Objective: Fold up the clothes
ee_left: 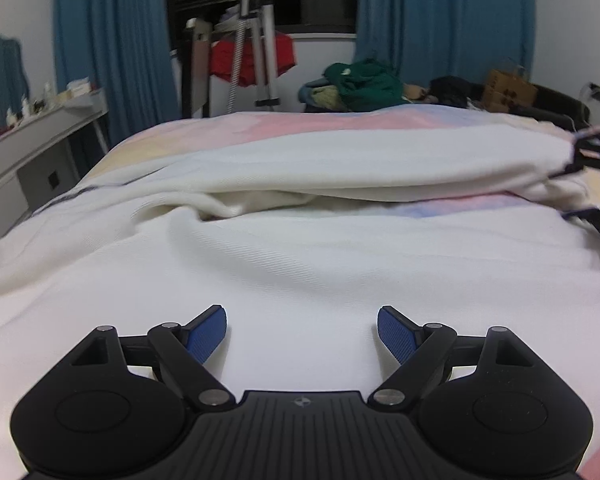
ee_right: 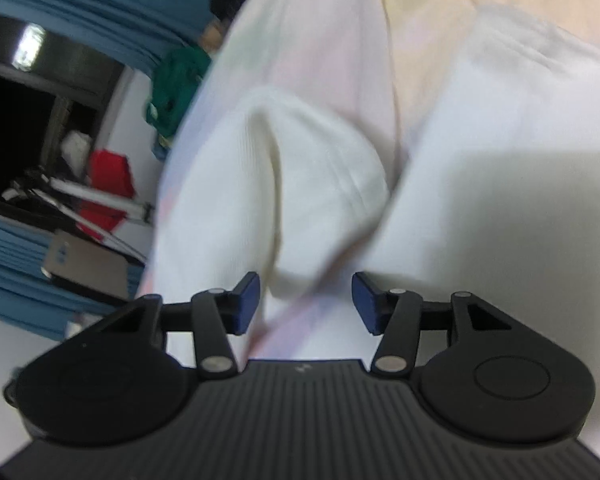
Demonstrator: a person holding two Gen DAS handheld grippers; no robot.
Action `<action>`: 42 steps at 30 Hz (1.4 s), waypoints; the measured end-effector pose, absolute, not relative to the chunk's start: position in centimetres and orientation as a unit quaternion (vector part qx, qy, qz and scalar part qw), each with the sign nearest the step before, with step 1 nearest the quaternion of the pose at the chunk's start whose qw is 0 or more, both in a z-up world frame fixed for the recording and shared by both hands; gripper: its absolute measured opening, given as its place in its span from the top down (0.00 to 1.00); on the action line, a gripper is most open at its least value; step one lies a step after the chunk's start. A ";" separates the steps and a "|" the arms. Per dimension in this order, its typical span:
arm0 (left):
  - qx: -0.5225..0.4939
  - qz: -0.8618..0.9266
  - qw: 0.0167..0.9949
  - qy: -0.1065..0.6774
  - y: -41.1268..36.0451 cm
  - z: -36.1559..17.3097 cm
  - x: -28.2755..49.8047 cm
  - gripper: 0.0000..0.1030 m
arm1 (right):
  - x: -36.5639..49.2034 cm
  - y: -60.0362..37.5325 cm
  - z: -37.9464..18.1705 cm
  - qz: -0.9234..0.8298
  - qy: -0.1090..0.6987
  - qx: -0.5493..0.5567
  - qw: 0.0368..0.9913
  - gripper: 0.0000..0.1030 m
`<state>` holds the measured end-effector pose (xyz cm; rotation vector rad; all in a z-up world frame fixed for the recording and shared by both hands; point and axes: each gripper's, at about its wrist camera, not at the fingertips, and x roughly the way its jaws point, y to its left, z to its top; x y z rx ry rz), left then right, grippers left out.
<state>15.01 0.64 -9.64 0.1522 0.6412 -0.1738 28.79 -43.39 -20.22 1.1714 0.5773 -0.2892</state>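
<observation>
The left tongs (ee_left: 302, 332) are sitting low and level, pointing straight ahead, with both blue-padded fingers (ee_left: 205, 334) spread wide apart and nothing lying between them. The black linkage arms are angling outward on each side of the ribbed body.

The right tongs (ee_right: 304, 304) are rolled over to one side, so their view is tilting steeply. Their fingers (ee_right: 245, 304) are also standing apart, though by a narrower gap than on the left, and are gripping nothing. In the left wrist view, the right tongs are showing at the far right edge, blurred, well apart from the left ones.
</observation>
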 end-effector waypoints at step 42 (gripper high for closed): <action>0.089 -0.056 0.945 0.311 4.3 -8.0 22.9 0.27 | 26.9 -44.5 -18.1 -0.156 0.179 0.424 0.874 0.93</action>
